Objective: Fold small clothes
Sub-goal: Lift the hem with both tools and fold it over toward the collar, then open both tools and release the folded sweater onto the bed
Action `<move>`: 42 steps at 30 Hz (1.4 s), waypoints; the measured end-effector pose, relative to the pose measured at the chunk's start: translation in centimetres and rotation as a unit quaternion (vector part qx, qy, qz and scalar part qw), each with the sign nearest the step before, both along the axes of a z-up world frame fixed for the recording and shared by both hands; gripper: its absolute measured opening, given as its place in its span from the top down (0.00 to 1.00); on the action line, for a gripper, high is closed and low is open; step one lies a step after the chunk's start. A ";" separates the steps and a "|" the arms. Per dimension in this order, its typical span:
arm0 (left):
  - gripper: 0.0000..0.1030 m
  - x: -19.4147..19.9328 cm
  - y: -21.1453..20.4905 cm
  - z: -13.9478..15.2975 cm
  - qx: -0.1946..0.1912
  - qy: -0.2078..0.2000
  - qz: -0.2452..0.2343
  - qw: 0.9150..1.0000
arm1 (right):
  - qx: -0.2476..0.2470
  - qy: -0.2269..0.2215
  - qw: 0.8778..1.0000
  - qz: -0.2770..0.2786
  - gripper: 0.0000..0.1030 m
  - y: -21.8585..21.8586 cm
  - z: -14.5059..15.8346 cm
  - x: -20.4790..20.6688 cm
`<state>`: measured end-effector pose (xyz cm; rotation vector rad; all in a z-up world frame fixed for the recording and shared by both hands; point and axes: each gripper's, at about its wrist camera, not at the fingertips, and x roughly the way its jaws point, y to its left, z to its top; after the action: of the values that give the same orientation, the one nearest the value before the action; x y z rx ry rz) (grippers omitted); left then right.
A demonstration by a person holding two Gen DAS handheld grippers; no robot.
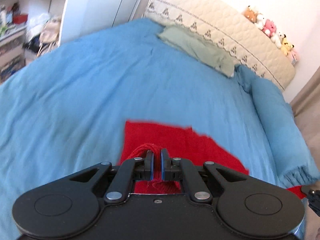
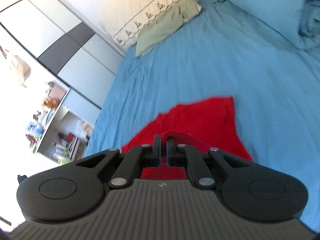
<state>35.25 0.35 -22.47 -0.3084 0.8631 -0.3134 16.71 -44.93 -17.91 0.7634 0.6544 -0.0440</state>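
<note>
A red knitted garment [image 1: 180,142] lies on the blue bed sheet [image 1: 90,92]. My left gripper [image 1: 157,154] is shut on a bunched edge of the red garment, which pokes out between its fingers. In the right wrist view the same red garment [image 2: 202,116] spreads ahead on the sheet [image 2: 220,60]. My right gripper [image 2: 163,143] is shut on another raised fold of the red garment. The near part of the garment is hidden under both gripper bodies.
A pale green cloth [image 1: 198,48] lies at the far side of the bed by a quilted cream bolster [image 1: 230,30] carrying several plush toys [image 1: 270,30]. A blue pillow [image 1: 280,124] lies to the right. Shelves [image 2: 52,124] and a wardrobe [image 2: 60,46] stand beyond the bed.
</note>
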 end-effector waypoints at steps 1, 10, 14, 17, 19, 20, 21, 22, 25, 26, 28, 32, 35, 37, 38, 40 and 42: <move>0.93 1.5 -0.6 -0.3 0.003 -0.006 0.003 1.000 | 0.000 0.001 1.000 -0.006 0.81 -0.6 -0.5 1.8; 0.93 10.4 -5.1 -7.2 -0.013 -0.013 0.032 0.999 | 0.009 -0.006 0.998 -0.056 0.81 -4.4 -10.1 13.1; 0.93 12.0 -5.6 -9.2 -0.007 -0.009 0.038 0.999 | 0.018 0.010 0.997 -0.075 0.81 -5.7 -13.9 15.5; 0.93 13.0 -5.5 -10.1 -0.012 -0.004 0.053 0.999 | 0.027 0.014 0.996 -0.087 0.81 -6.3 -15.3 16.3; 0.93 13.6 -5.5 -10.7 -0.014 0.004 0.063 0.998 | 0.034 0.019 0.995 -0.097 0.81 -6.9 -16.3 17.2; 0.93 13.9 -5.5 -11.0 -0.013 0.007 0.067 0.998 | 0.039 0.024 0.994 -0.101 0.81 -7.2 -16.8 17.7; 0.93 14.2 -5.5 -11.5 -0.011 0.011 0.071 0.997 | 0.043 0.030 0.993 -0.105 0.81 -7.6 -17.5 18.2; 0.92 14.6 -5.8 -11.8 -0.010 0.015 0.073 0.997 | 0.043 0.035 0.993 -0.108 0.81 -7.9 -18.0 18.8; 0.69 15.1 -5.9 -13.0 -0.005 0.021 0.087 0.996 | 0.032 0.051 0.992 -0.108 0.76 -8.2 -19.3 20.1; 0.54 15.2 -5.7 -13.1 -0.005 0.017 0.093 0.996 | 0.026 0.055 0.992 -0.107 0.75 -8.2 -19.6 20.4; 0.26 15.0 -5.1 -12.9 -0.007 0.001 0.109 0.994 | 0.015 0.059 0.993 -0.099 0.59 -8.1 -20.1 20.8; 0.26 14.2 -4.4 -11.0 -0.003 -0.019 0.092 0.996 | -0.036 0.051 0.995 -0.082 0.26 -7.0 -19.2 20.6; 0.17 11.1 -5.0 -9.0 0.026 -0.040 0.039 0.998 | -0.105 0.042 0.993 -0.043 0.15 -4.4 -17.1 19.1; 0.00 8.1 -6.6 -8.4 0.079 -0.052 -0.011 0.995 | -0.179 0.030 0.983 0.006 0.10 -1.3 -15.8 17.6; 0.00 6.6 -7.4 -8.4 0.105 -0.062 -0.034 0.992 | -0.225 0.028 0.973 0.035 0.03 0.7 -15.4 16.5; 0.00 4.0 -9.0 -9.1 0.147 -0.074 -0.087 0.983 | -0.299 0.034 0.951 0.070 0.00 3.9 -15.6 14.5; 0.00 2.4 -10.2 -10.5 0.179 -0.070 -0.118 0.974 | -0.343 0.040 0.934 0.089 0.00 6.2 -16.5 12.8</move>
<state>37.61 -9.80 -32.93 0.1518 0.8000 -0.3882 29.55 -38.76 -34.44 0.0251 0.7238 -0.1304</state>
